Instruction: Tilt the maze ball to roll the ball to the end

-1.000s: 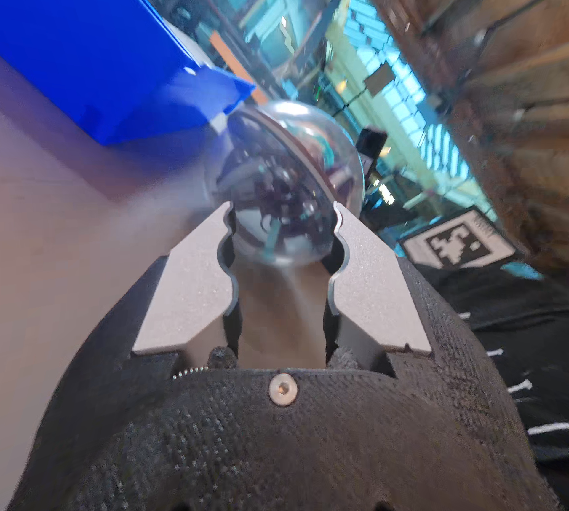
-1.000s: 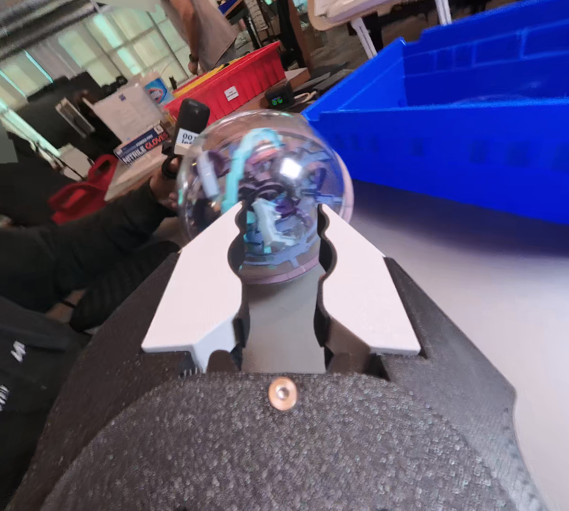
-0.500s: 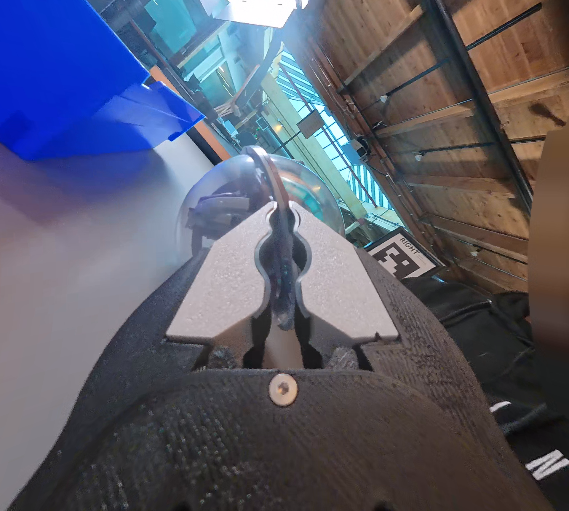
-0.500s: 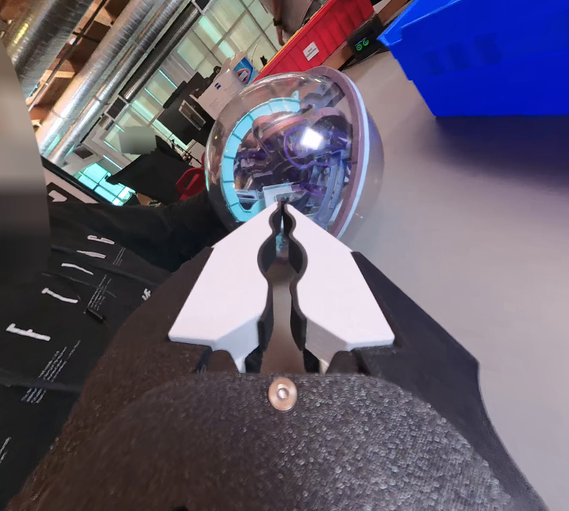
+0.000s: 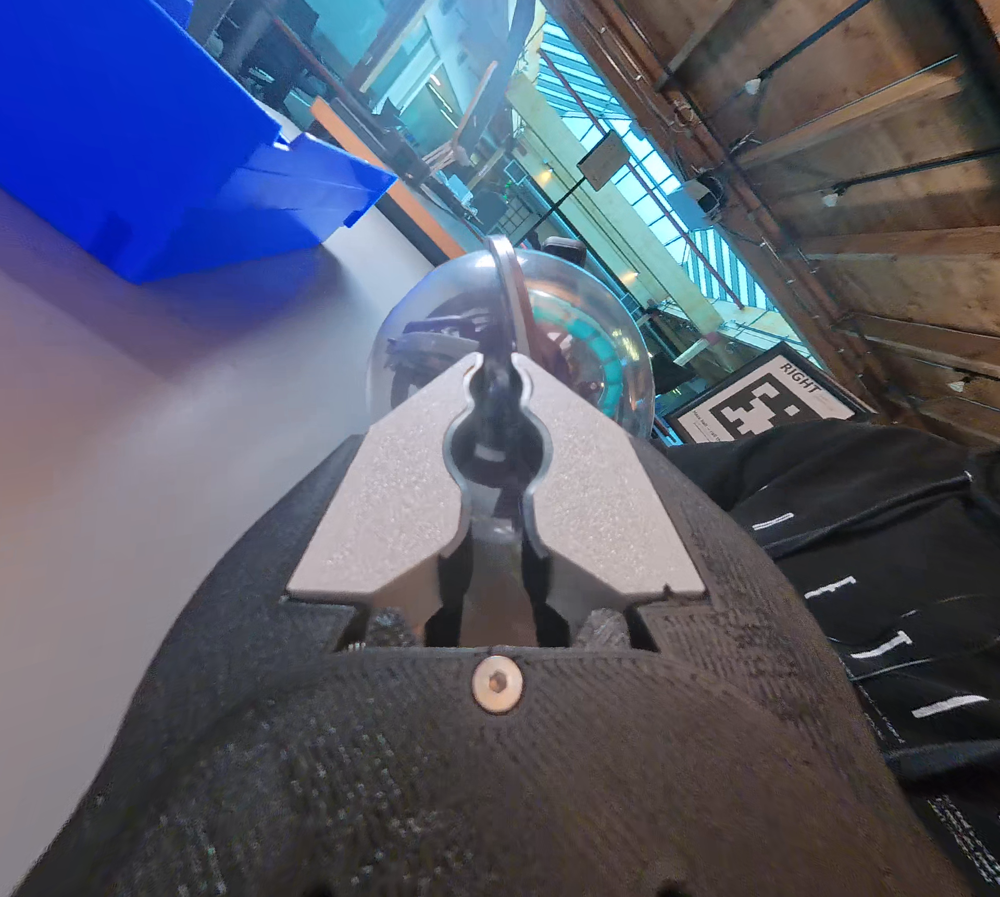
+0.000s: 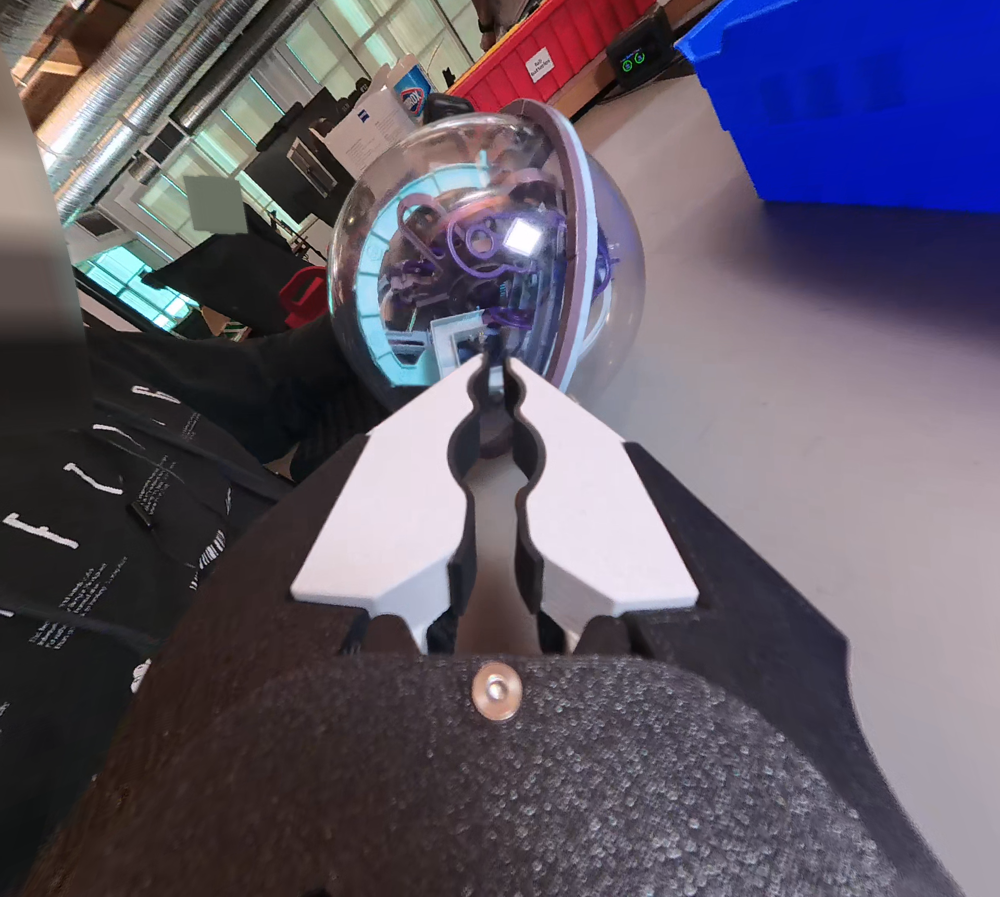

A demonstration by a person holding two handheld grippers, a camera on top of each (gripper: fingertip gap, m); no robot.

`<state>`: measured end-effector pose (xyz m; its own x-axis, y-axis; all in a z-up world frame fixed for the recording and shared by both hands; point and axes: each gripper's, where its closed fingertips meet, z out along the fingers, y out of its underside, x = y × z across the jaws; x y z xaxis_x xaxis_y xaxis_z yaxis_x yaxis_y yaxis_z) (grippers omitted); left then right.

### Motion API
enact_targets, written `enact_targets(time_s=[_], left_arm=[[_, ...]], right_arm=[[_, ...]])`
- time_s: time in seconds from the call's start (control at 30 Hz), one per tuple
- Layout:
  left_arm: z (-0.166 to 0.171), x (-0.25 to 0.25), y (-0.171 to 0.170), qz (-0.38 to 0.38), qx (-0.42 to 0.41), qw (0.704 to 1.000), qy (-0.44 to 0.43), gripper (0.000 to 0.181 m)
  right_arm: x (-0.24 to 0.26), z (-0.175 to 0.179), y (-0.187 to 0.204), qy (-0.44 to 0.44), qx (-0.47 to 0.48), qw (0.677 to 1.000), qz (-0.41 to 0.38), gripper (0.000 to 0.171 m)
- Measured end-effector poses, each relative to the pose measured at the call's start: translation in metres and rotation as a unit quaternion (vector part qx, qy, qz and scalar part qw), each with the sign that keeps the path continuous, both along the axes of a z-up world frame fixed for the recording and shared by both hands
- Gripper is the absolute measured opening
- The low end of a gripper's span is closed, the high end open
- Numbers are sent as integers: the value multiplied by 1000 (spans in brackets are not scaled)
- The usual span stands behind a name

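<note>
Both views centre on the maze ball, a clear sphere with a flat rim band around its middle. Left wrist view: the left gripper has its jaws drawn almost together, pinching the ball's rim band, which runs down into the narrow slot between the grey fingers. The ball sits just past the fingertips, over the grey table. A blue bin stands on the table behind and to the left of the ball; only this view shows a black-and-white marker card just right of the ball and a wooden plank wall above it. Right wrist view: the right gripper is also nearly closed, its white fingers leaving a thin slot at the tips, which meet the ball's lower front; whether they actually clamp it, cannot tell. This view alone shows the purple and teal tracks inside the ball, a red bin behind it, and black clothing to its left. The small ball inside is not discernible.
</note>
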<state>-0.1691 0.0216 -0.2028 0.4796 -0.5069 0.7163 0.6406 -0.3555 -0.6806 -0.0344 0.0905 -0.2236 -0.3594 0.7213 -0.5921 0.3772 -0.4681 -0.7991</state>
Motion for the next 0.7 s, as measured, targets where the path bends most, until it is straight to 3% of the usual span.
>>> enact_targets(time_s=[0.1,0.2,0.4,0.5,0.6,0.7], left_arm=[[7,-5,-2,-2,15,1000,-22,42],[5,5,-2,-30,13,999,-26,57],[8,17,-2,-35,24,999,-19,44],[9,14,-3,-38,23,999,-29,35],[12,9,-6,-37,29,998,-32,9],[12,9,-7,-34,33,999,-20,6]], right_arm=[[-1,0,4,-3,6,1000,-6,28],[-3,-7,5,-17,-2,1000,-6,38],[-5,-12,4,-19,12,1000,-13,2],[-3,-10,0,-13,2,1000,-2,0],[-3,-4,-4,1,-10,1000,6,0],[-3,-3,-6,4,-4,1000,5,0]])
